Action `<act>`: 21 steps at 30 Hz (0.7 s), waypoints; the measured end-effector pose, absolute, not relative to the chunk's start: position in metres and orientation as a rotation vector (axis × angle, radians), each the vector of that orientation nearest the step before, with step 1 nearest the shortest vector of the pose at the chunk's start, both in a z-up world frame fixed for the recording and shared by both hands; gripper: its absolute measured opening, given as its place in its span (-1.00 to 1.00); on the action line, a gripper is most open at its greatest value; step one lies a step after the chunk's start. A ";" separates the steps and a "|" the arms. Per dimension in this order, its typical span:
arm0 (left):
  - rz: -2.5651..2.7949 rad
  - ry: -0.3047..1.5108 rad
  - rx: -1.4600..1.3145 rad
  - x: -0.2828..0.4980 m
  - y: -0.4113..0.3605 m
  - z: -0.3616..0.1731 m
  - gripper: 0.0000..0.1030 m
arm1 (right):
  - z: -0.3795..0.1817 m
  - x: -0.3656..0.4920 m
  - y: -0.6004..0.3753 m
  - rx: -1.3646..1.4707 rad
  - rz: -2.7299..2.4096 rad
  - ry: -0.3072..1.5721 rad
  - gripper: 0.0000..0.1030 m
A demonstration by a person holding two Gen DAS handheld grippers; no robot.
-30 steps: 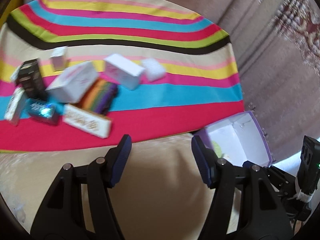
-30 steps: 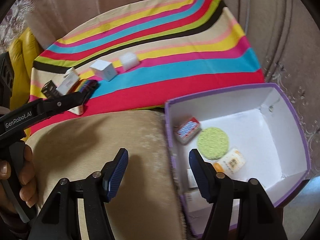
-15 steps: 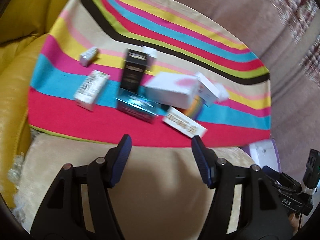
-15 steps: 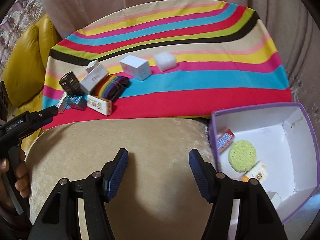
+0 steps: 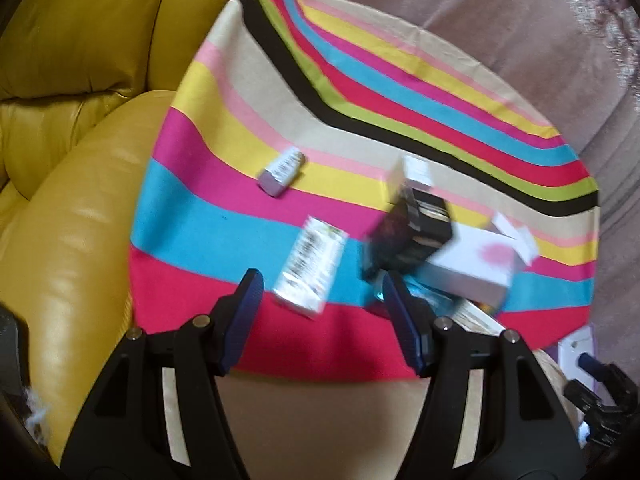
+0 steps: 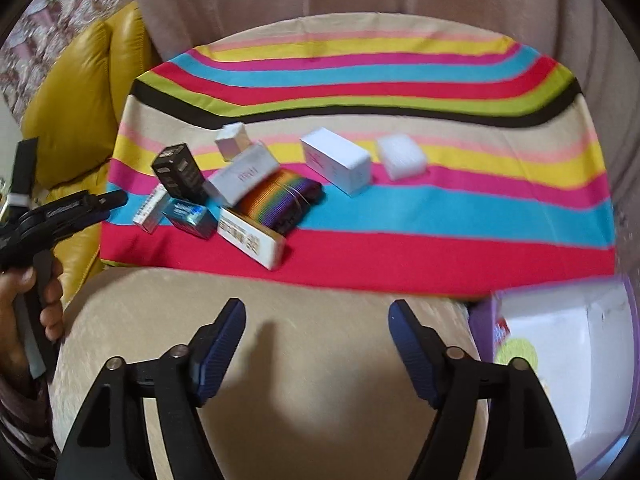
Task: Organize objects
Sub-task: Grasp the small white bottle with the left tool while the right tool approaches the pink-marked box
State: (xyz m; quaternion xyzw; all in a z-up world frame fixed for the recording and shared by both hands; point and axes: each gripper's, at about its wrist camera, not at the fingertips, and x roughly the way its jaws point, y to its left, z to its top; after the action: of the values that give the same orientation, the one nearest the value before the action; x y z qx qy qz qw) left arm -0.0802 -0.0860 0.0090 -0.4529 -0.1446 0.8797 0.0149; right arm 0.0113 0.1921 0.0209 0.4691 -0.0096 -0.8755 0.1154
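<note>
Left gripper [image 5: 320, 312]: jaws about half apart, nothing between them, hanging low in the left wrist frame over the red band of the striped cloth [image 5: 248, 208]. Right gripper [image 6: 316, 332]: jaws have just been opening, empty, over the beige cushion [image 6: 280, 360] at lower centre of the right wrist frame. Things to sort lie in a loose cluster left of centre in the right wrist view: white barcode box [image 5: 310, 268], black carton [image 6: 180, 174], blue foil packet [image 6: 190, 216], rainbow ribbed roll [image 6: 280, 200], long white-and-gold box [image 6: 252, 242], white carton [image 6: 336, 164], foam-like block [image 6: 402, 160] apart at the right. Purple-edged open box [image 6: 560, 360] sits at lower right, a green round pad [image 6: 516, 356] inside. Risks, my judgement: cluster is tight, several boxes lean on each other, so a closing jaw could nudge a neighbour or topple the upright black carton; glossy card and foil may slip; soft cloth over cushion gives way under a push. Left view is blurred, so edges there are uncertain.
</note>
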 end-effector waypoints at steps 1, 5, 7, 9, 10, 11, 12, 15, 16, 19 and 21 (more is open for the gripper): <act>2.736 -0.448 -1.424 -0.087 -0.090 0.006 0.28 | 0.022 0.007 0.187 1.366 -2.555 -0.006 0.58; 2.719 -0.424 -1.467 -0.114 -0.102 -0.004 0.28 | 0.027 -0.014 0.166 1.321 -2.501 0.095 0.61; 2.721 -0.381 -1.482 -0.126 -0.103 -0.008 0.28 | 0.027 -0.027 0.157 1.310 -2.490 0.150 0.61; 2.723 -0.321 -1.479 -0.140 -0.102 -0.010 0.28 | 0.028 -0.039 0.150 1.296 -2.468 0.186 0.61; 2.730 -0.292 -1.487 -0.146 -0.101 -0.012 0.28 | 0.027 -0.044 0.147 1.293 -2.454 0.202 0.61; 2.736 -0.275 -1.488 -0.150 -0.101 -0.012 0.27 | 0.027 -0.050 0.143 1.290 -2.440 0.229 0.61; 2.737 -0.251 -1.479 -0.155 -0.101 -0.013 0.27 | 0.027 -0.056 0.139 1.281 -2.424 0.258 0.62; 2.744 -0.190 -1.485 -0.171 -0.100 -0.016 0.21 | 0.025 -0.068 0.129 1.268 -2.376 0.340 0.62; 2.746 -0.172 -1.490 -0.175 -0.099 -0.017 0.20 | 0.024 -0.072 0.125 1.256 -2.352 0.366 0.62; 2.718 -0.099 -1.536 -0.190 -0.095 -0.029 0.13 | 0.018 -0.083 0.114 1.248 -2.291 0.443 0.63; 2.710 -0.076 -1.553 -0.197 -0.093 -0.035 0.00 | 0.013 -0.090 0.107 1.239 -2.246 0.480 0.63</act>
State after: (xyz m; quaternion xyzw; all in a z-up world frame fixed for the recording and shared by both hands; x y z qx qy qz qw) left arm -0.1973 -0.0931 -0.0354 -0.4969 -0.0243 0.8674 0.0085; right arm -0.0899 0.1072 0.0126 0.4581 0.1776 -0.8303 0.2630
